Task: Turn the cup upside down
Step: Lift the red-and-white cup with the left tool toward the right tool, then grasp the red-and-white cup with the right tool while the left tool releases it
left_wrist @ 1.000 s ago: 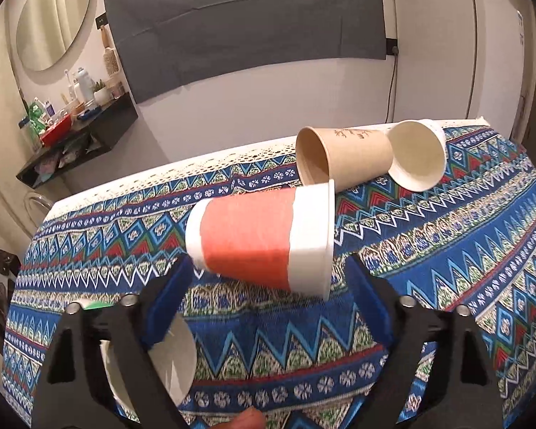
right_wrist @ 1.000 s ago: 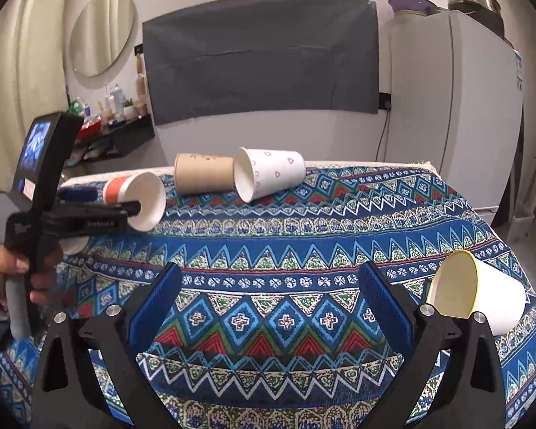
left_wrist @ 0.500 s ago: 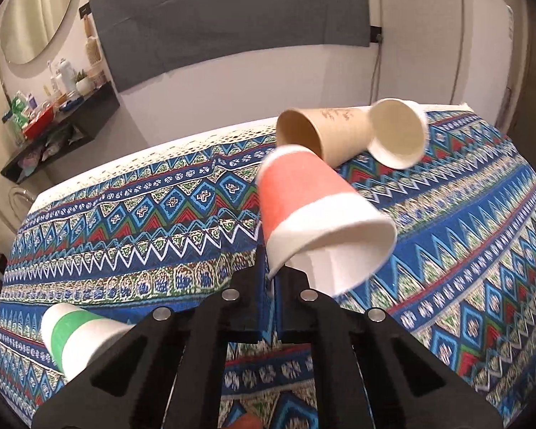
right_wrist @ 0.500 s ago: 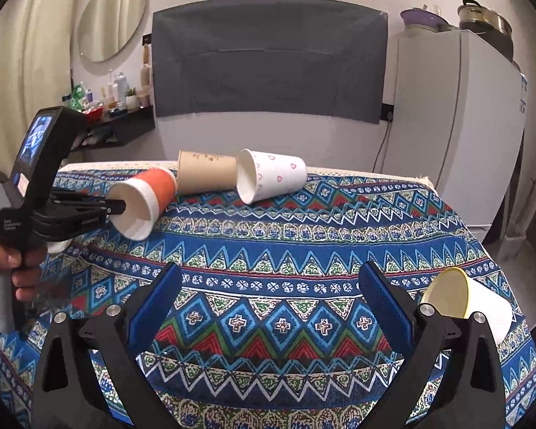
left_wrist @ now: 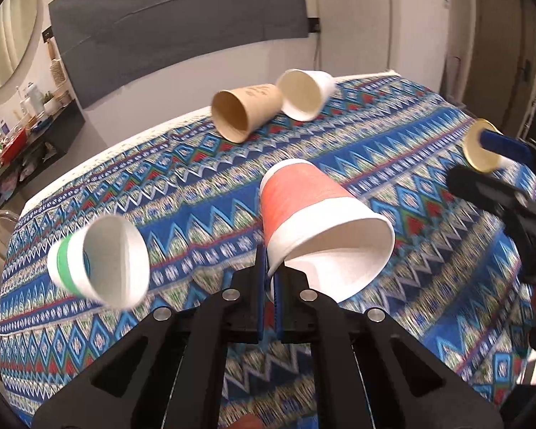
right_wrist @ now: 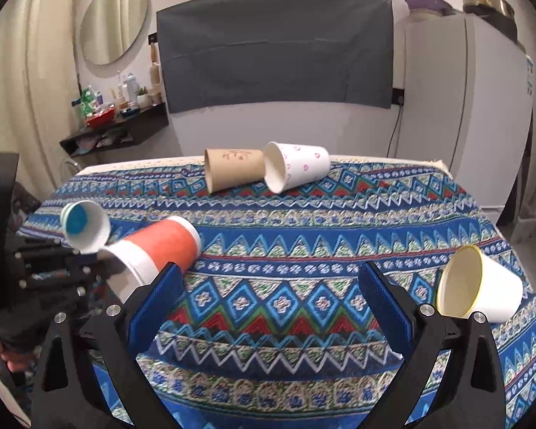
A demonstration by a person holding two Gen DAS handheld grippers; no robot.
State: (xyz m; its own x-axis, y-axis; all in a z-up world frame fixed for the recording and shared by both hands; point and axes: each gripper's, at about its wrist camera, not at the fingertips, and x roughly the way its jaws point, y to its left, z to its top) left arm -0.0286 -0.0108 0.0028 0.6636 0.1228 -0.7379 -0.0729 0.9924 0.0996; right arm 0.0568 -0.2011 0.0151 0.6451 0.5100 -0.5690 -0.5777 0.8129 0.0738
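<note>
My left gripper is shut on the rim of an orange and white paper cup and holds it tilted above the patterned tablecloth, base pointing away and mouth toward me. The same cup shows at the left of the right wrist view, held by the left gripper. My right gripper is open and empty over the near middle of the cloth. It also shows at the right edge of the left wrist view.
A green-banded cup lies on its side at the left. A brown cup and a white cup with hearts lie at the back. A yellow-rimmed cup lies at the right. A fridge stands behind.
My left gripper shut on the orange cup's rim, lifted it off the cloth and carried it toward the right. The right gripper stayed open and moved slightly forward.
</note>
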